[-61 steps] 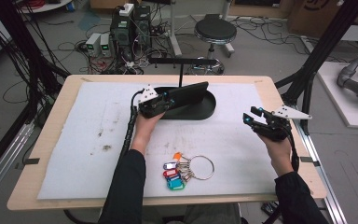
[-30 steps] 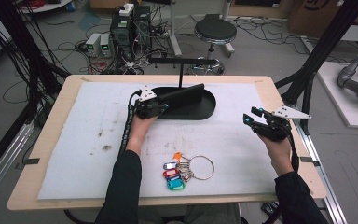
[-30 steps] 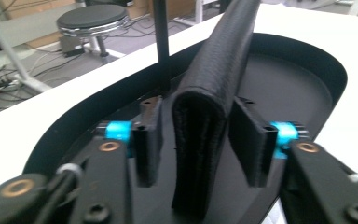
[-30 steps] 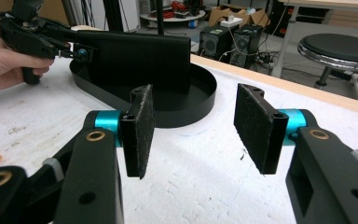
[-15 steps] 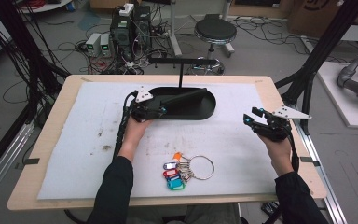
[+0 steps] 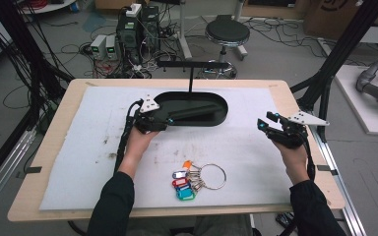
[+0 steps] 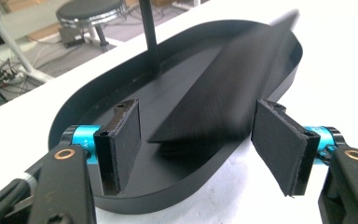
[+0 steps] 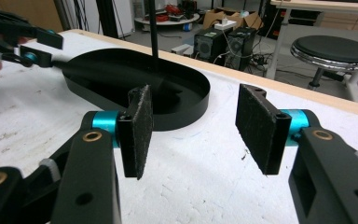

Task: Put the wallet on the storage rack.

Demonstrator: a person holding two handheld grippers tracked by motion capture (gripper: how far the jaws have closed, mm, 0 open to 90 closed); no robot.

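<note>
Black flat panel lies in oval tray; your left gripper just opened, panel unpressed; right gripper wide, empty.

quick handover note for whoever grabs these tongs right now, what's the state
Left tongs: open, jaws just been opening either side of the black slab, pads off it.
Right tongs: open, empty, held above the mat at the table's right side.
Slab: lies slanted in the oval tray.
Keys: on the mat near the front edge, untouched.
Done: slab let go in the tray.
Left: probably draw the left tongs back, then deal with the keys.
</note>
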